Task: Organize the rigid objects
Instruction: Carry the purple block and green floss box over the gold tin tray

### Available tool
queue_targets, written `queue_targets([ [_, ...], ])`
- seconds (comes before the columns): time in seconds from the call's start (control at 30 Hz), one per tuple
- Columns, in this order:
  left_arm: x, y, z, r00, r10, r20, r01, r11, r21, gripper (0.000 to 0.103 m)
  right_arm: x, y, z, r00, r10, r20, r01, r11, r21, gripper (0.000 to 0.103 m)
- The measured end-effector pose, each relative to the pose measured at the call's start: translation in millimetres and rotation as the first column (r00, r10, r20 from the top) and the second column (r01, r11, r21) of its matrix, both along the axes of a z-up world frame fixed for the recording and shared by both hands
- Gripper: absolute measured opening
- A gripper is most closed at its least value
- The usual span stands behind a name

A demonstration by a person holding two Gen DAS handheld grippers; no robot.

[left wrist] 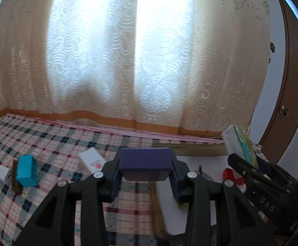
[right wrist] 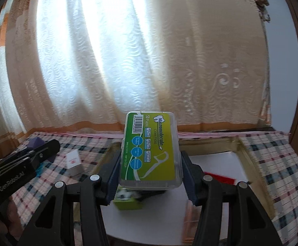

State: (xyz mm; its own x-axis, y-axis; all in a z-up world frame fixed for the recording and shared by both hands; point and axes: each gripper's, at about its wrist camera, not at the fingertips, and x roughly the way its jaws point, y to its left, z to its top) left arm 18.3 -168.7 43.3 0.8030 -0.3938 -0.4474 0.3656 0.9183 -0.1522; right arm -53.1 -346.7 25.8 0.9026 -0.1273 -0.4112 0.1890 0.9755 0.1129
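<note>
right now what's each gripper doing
left gripper: shut on the purple box
right gripper: shut on the dental floss pick box

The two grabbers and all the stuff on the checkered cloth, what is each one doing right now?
left gripper: shut on purple box, held above the cloth.
right gripper: shut on floss box, held above the tray.
tray: lying on the cloth, open, things inside.
green box: lying in the tray.
red piece: lying in the tray.
white box: lying flat on the cloth.
blue brush: lying on the cloth.
</note>
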Motion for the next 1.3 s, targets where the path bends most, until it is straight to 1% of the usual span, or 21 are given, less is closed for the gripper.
queue_targets([
  [0.1,0,-15,0,1.0,-0.02,0.001,0.02,1.0,0.004,0.039,0,-18,-1,0.999,-0.038,-0.002,0.038,0.999,-0.007,0.056],
  [0.27,1,-37,-5,0.999,-0.044,0.002,0.044,0.999,0.022,0.039,0,-51,-7,0.995,-0.1,-0.018,0.1,0.995,0.028,0.056],
  [0.37,5,-49,-13,0.999,-0.047,-0.007,0.048,0.998,0.044,0.039,4,-59,-11,0.991,-0.131,-0.037,0.131,0.991,0.011,0.056],
  [0.6,13,-71,-38,0.996,-0.058,-0.07,0.064,0.994,0.093,0.039,26,-51,-23,0.986,-0.136,-0.096,0.133,0.99,-0.034,0.056],
  [0.73,13,-80,-46,0.994,-0.063,-0.086,0.073,0.99,0.119,0.039,32,-49,-28,0.983,-0.136,-0.122,0.133,0.99,-0.036,0.056],
  [1.1,13,-87,-46,0.994,-0.066,-0.085,0.076,0.99,0.117,0.039,35,-53,-27,0.981,-0.152,-0.121,0.151,0.988,-0.017,0.056],
  [1.3,14,-96,-43,0.994,-0.068,-0.087,0.078,0.99,0.114,0.039,34,-61,-26,0.976,-0.18,-0.119,0.181,0.983,-0.003,0.056],
])
